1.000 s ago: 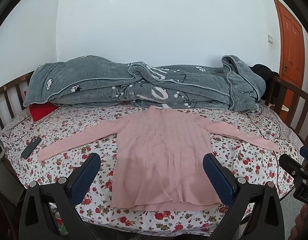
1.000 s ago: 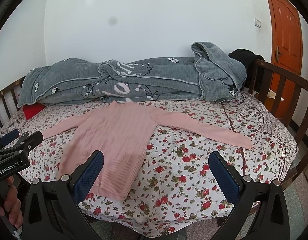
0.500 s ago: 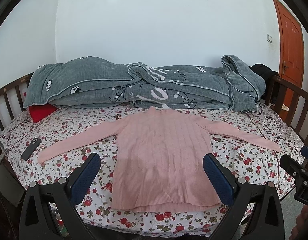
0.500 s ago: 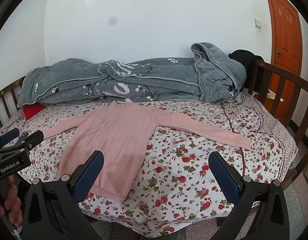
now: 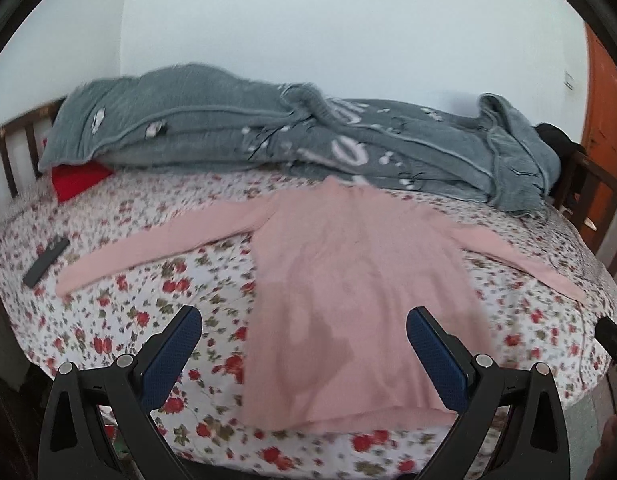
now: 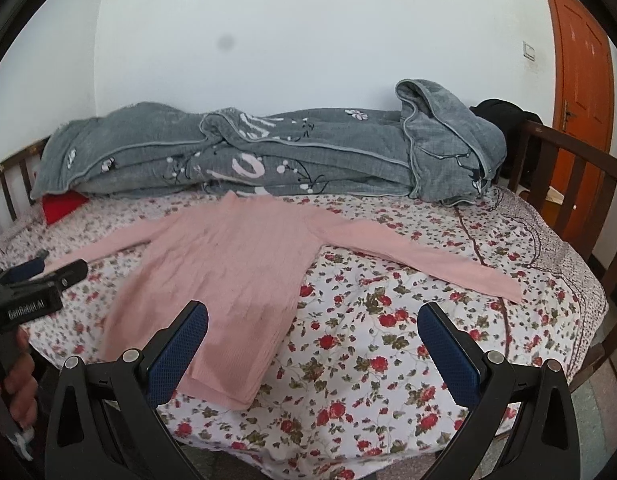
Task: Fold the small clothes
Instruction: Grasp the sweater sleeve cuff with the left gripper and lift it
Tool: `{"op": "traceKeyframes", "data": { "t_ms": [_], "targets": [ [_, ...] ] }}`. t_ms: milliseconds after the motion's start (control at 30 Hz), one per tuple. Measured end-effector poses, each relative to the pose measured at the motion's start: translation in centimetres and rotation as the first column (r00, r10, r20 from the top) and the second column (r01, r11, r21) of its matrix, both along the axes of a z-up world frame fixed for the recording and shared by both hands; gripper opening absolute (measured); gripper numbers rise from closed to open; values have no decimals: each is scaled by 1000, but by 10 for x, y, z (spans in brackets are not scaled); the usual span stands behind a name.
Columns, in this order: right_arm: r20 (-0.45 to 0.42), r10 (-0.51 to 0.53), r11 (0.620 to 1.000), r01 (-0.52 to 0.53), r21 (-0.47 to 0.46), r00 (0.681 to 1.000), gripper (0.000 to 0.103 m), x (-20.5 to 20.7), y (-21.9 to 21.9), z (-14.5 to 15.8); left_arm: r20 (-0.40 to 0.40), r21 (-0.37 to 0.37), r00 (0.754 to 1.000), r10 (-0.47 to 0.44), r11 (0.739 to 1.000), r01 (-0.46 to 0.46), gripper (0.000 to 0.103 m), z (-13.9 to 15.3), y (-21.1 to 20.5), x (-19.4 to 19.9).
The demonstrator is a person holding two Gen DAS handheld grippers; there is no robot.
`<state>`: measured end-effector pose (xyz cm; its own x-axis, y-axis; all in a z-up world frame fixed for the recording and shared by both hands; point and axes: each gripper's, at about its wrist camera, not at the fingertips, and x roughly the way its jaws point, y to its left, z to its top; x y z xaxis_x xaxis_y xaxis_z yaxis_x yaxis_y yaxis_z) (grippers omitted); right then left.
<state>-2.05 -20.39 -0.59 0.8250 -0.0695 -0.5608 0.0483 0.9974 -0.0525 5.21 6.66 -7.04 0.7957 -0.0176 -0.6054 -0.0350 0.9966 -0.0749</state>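
The left tool (image 5: pixel 302 346) is hanging with its fingers spread wide, gripping nothing, above the hem of the pink sweater (image 5: pixel 348 280). The right tool (image 6: pixel 312 340) is likewise gaping, empty, over the sweater's right edge and the floral sheet (image 6: pixel 388 340). The sweater is lying flat on the bed, face up, sleeves stretching out toward 9 and 3 o'clock (collar at 12, touching the grey quilt (image 6: pixel 268 160)). Since half a second ago the left view is blurring and sitting closer in; the sweater is lying unchanged.
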Motion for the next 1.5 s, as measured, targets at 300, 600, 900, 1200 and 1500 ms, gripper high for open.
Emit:
{"op": "traceKeyframes", "data": {
  "t_ms": [300,600,900,1200,1500],
  "targets": [
    [-109,-38,998,33,-48,993,100,49,5,-59,-97,-104,987,132,984,-142,95,-78,117,53],
    [-88,-68,997,70,21,994,99,68,-3,-73,-171,-378,942,291,863,-335,81,-112,268,85],
    [-113,-143,987,149,53,983,99,93,-4,-89,-175,-562,926,336,738,-374,76,-135,328,105],
    [-127,-161,982,172,81,979,99,109,-8,-100,-219,-539,864,454,682,-495,31,-128,368,124],
    [-116,-133,967,155,203,984,99,114,-31,-99,-40,-368,901,433,831,-416,8,-41,316,145]
  ]
}}
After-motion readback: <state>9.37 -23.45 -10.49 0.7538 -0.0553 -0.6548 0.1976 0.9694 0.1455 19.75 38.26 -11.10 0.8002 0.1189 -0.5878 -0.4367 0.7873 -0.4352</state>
